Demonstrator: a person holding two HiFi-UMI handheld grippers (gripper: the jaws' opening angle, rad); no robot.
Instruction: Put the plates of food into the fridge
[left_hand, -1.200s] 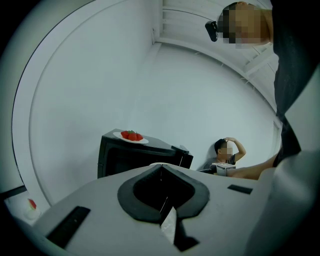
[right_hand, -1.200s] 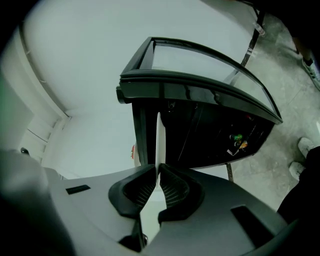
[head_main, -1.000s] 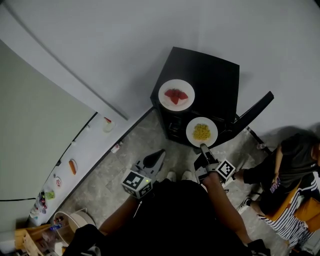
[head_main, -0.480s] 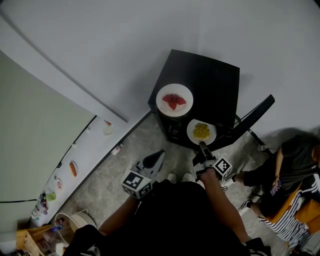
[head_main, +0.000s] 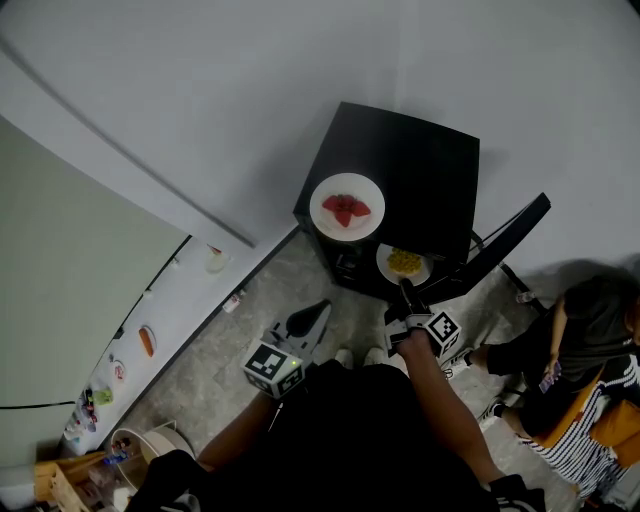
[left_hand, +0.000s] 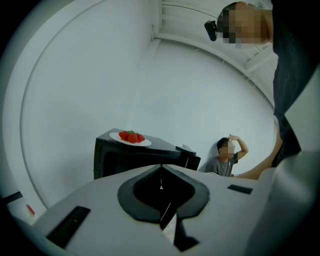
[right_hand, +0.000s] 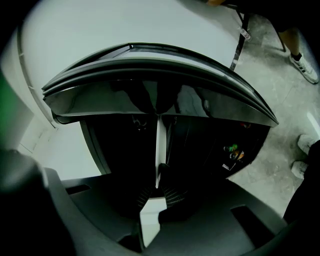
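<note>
Head view: one plate on top of the fridge, one at its open front.
Nearest the person, the left gripper (head_main: 318, 310) is clenched with nothing in it (its own view shows the jaws meeting on air). Just ahead, the right gripper (head_main: 404, 292) clamps the near rim of the plate of yellow food (head_main: 404, 263) at the open front of the black fridge (head_main: 420, 170), whose door (head_main: 505, 238) stands wide to the right. Further on, the plate of red food (head_main: 346, 207) sits on the fridge top. A seated person (head_main: 590, 330) is off to the right.
</note>
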